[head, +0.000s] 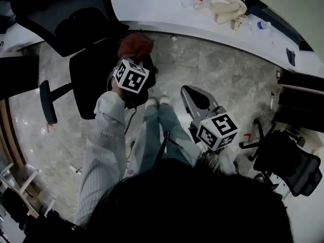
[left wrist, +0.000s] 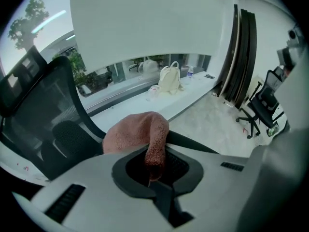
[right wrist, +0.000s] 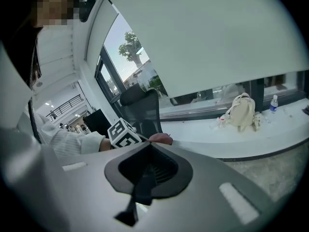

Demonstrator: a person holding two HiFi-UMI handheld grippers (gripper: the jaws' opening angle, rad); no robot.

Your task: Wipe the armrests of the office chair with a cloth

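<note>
A black office chair stands at the upper left of the head view, one armrest out to its left. A reddish-pink cloth lies bunched at the chair's right side. My left gripper is shut on it. In the left gripper view the cloth drapes over the dark armrest and hangs down into my left gripper. My right gripper hangs apart above the floor, shut with nothing in it. In the right gripper view my right gripper points toward the chair's backrest.
A white backpack and a water bottle sit on the long white window ledge. A second black office chair stands at the lower right. The person's legs are between the grippers on the marble floor.
</note>
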